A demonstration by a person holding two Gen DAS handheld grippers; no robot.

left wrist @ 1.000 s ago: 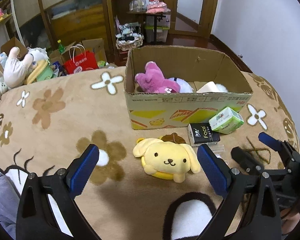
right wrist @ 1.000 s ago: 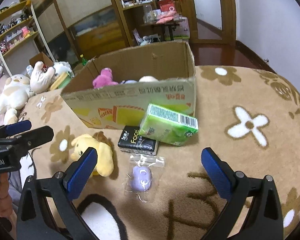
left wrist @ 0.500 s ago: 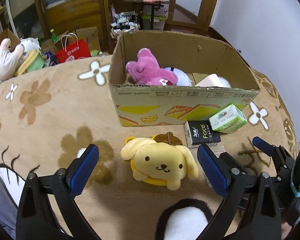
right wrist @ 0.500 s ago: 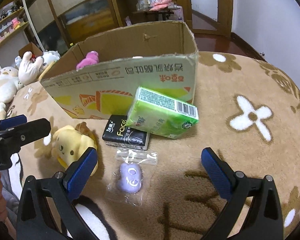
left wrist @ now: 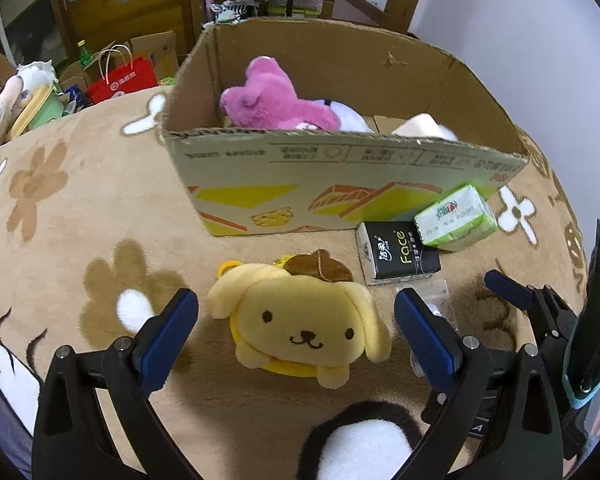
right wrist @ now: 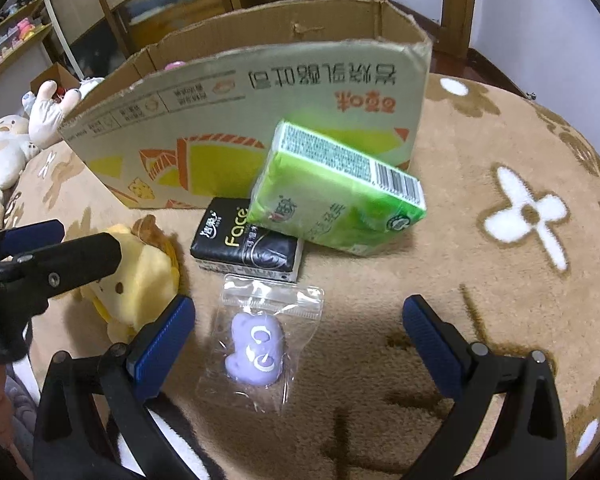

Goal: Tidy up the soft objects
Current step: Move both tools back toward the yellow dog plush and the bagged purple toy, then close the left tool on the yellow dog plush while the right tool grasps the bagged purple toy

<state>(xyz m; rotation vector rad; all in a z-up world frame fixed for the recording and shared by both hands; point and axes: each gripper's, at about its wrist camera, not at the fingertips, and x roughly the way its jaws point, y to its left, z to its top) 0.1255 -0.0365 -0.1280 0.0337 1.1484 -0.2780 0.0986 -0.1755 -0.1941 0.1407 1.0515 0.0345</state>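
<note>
Warm, fairly dim indoor light from above. Soft shadows pool under the plush [left wrist: 304, 320] and bag [right wrist: 260, 340]. Fisheye bends the box [left wrist: 340, 184] and darkens corners. The green pack [right wrist: 340, 192] is slightly blurred; glare on the bag.

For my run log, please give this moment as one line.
left tongs: open, around yellow dog plush | right tongs: open, over bagged purple toy | cardboard box: holds pink plush
</note>
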